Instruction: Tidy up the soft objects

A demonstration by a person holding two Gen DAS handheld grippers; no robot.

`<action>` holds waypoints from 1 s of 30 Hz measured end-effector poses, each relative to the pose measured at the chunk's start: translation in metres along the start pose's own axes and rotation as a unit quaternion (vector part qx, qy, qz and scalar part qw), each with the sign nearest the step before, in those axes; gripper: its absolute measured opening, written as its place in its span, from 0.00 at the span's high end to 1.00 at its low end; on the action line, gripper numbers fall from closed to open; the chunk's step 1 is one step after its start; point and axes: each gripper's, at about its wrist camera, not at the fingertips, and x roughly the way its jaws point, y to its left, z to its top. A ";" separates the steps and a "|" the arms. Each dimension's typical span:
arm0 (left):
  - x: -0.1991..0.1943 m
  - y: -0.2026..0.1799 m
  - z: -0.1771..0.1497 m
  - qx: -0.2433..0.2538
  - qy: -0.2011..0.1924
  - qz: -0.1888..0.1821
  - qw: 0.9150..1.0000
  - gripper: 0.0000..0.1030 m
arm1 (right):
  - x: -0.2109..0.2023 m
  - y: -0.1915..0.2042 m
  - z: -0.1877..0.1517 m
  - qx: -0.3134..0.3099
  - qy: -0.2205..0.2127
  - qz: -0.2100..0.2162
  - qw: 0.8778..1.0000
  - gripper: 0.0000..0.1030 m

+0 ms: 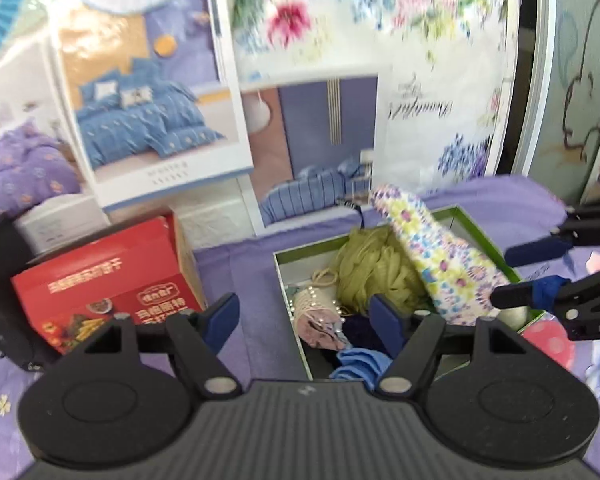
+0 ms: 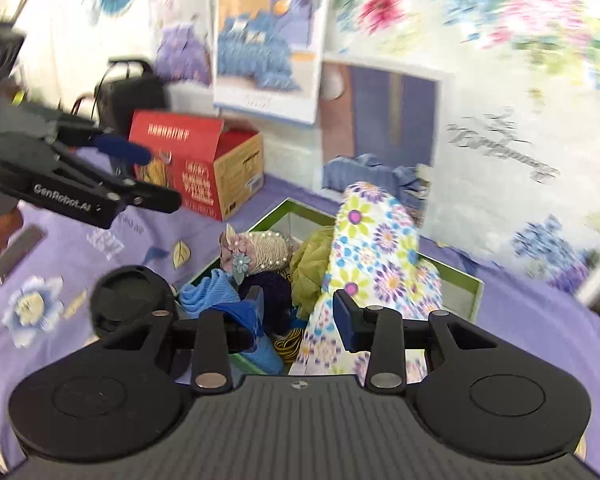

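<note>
A green-rimmed box (image 1: 476,222) (image 2: 466,280) lies open on the purple floral sheet. Inside it are a green mesh pouf (image 1: 372,272) (image 2: 312,260), a pearl-trimmed pink headband (image 1: 316,316) (image 2: 256,250), a blue cloth (image 1: 360,364) (image 2: 208,292) and a dark navy piece (image 1: 358,328). A floral cloth (image 1: 440,260) (image 2: 376,240) stands tilted against the box's right side. My left gripper (image 1: 304,320) (image 2: 162,176) is open, above the box's left edge. My right gripper (image 2: 300,316) (image 1: 500,277) is open, its fingers either side of the floral cloth's lower end without pinching it.
A red carton (image 1: 112,280) (image 2: 196,160) stands left of the box, with a black bag (image 2: 128,92) behind it. Bedding packages (image 1: 156,104) lean against the back wall. A black round object (image 2: 132,300) lies on the sheet by the box's near left corner.
</note>
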 end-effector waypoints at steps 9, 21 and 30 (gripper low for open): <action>-0.067 -0.039 -0.029 -0.042 -0.067 0.027 0.997 0.06 | -0.078 0.020 -0.047 0.109 -0.099 -0.121 0.982 0.78; -0.103 -0.096 -0.084 -0.092 -0.105 0.073 0.987 0.06 | -0.119 0.079 -0.103 0.163 -0.196 -0.167 0.952 0.78; -0.097 -0.130 -0.136 -0.088 -0.078 0.124 0.985 0.06 | -0.111 0.099 -0.152 0.225 -0.178 -0.205 0.936 0.77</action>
